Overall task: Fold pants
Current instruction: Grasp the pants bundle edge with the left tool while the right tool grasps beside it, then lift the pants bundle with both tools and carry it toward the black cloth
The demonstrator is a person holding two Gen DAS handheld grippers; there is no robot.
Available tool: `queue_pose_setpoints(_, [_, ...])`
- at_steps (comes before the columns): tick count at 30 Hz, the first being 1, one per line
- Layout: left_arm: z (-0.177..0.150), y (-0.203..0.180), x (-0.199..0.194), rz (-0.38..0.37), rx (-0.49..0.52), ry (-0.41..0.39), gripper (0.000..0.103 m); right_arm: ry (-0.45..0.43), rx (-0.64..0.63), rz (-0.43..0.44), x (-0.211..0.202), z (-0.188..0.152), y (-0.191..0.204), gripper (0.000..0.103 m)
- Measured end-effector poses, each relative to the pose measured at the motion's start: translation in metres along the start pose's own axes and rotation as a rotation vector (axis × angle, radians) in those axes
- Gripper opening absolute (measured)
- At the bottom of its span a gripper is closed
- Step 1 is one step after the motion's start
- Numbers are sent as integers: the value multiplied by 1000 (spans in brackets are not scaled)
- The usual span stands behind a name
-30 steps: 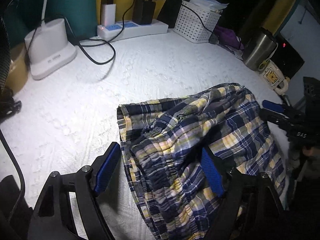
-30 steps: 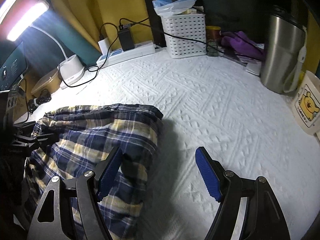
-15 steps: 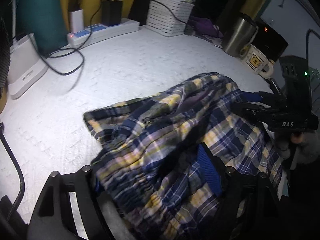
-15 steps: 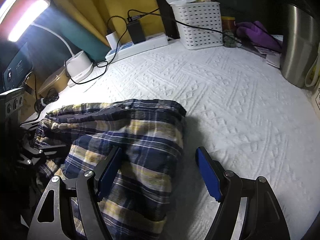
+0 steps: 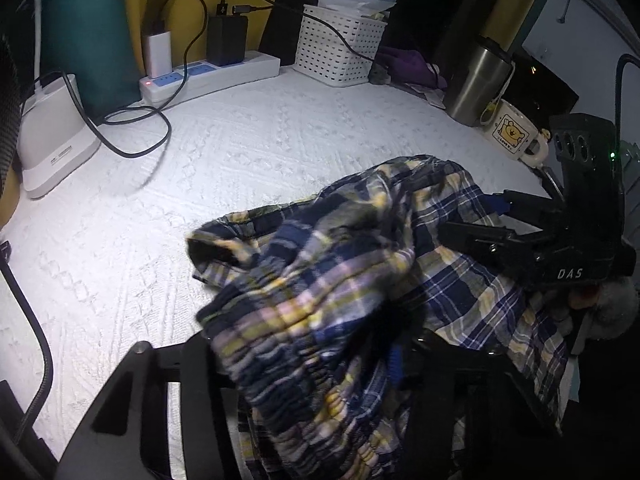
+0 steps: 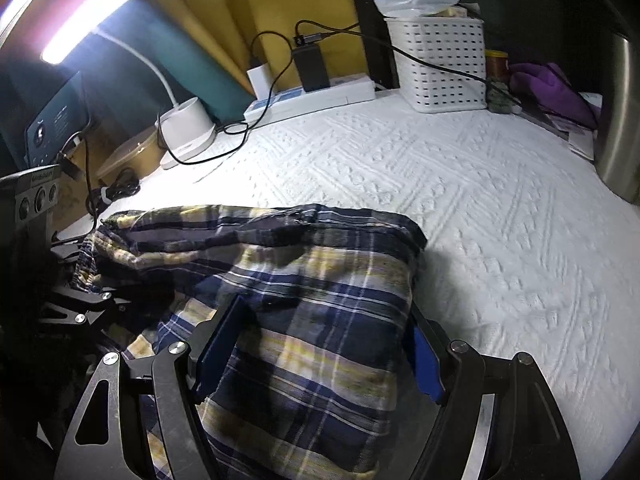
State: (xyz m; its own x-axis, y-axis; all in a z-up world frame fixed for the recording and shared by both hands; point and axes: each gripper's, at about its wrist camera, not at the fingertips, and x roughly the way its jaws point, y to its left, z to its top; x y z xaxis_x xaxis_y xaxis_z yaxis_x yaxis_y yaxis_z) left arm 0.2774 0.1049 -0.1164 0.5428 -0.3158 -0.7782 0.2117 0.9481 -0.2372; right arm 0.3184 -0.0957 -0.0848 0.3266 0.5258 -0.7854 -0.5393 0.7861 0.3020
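The plaid pants (image 5: pixel 348 280) lie bunched on the white textured cover (image 5: pixel 248 152), toward its near edge, with the elastic waistband end gathered up in a heap. The left gripper (image 5: pixel 304 360) has that gathered waistband between its fingers; its jaws have just been closing, and the cloth fills the gap and drapes over the left finger, so it appears clamped on the fabric. The right gripper (image 6: pixel 320 356) straddles the other end of the pants (image 6: pixel 304 320), jaws standing wide, the blue pads to either side of the folded cloth; whether they press on it cannot be told from here. At the far edge of the cover stand a white power strip (image 5: pixel 208 76) with chargers plugged in, a white perforated basket (image 5: pixel 340 52), a steel tumbler (image 5: pixel 476 84) and a cartoon-printed mug (image 5: pixel 512 136). A white lamp base (image 5: pixel 52 136) sits at the left.
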Motion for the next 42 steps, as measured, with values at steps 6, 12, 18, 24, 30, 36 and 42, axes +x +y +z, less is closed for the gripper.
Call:
queue_pose_setpoints(6, [1,-11,-4,4,33,-18,34,0,-54,-5,2,-3,9,41])
queue_pose_setpoints(12, [4,-25,-20,9,75,-63,32,-36,-95,-36,-9,-6,20,23])
queue_pose_setpoints(18, [4,-40,-38,23,104,-109,32,-83,-110,-55,-30,-9,26,21])
queue_pose_setpoints(24, [1,-55,-63,35,146,-166,31,-142,-118,-63,-60,-13,32,21])
queue_pose_setpoints(30, [-6,-67,-90,43,172,-236,31,-207,-132,-76,-92,-16,44,21])
queue_pose_setpoints(36, [-13,-79,-113,46,187,-297,31,-254,-142,-76,-120,-22,55,21])
queue_pose_setpoints(42, [-22,-89,-137,53,200,-351,31,-306,-150,-76,-146,-27,68,21])
